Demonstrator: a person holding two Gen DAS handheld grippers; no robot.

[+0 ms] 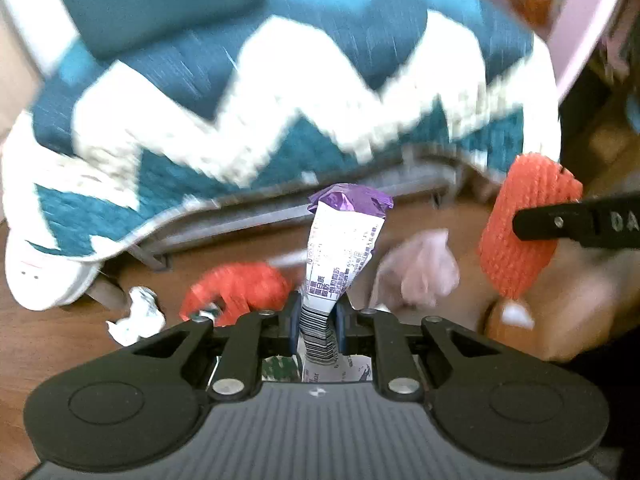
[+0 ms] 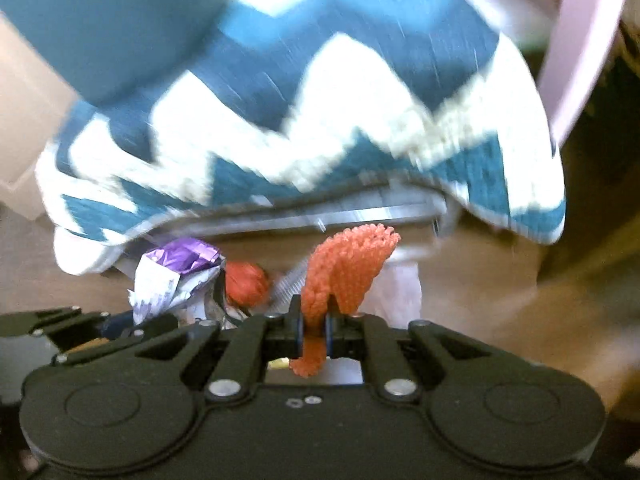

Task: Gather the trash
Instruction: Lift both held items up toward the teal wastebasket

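Only the left wrist view shows the crumpled white paper scrap (image 1: pixel 136 316) at eight o'clock on the brown wooden floor (image 1: pixel 52 344), beside another orange net ball (image 1: pixel 240 292). The left gripper (image 1: pixel 318 312) pinches a purple-topped white printed wrapper (image 1: pixel 340 248), standing upright. The right gripper (image 2: pixel 314 326) is clamped on an orange foam mesh sleeve (image 2: pixel 348 268). A teal-and-white zigzag blanket (image 2: pixel 320 100) fills twelve o'clock.

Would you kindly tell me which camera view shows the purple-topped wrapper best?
The left wrist view: the wrapper stands centred, clamped upright in the left gripper, with its printed side and barcode visible. The right wrist view shows the wrapper only small, crumpled-looking and off to the left.
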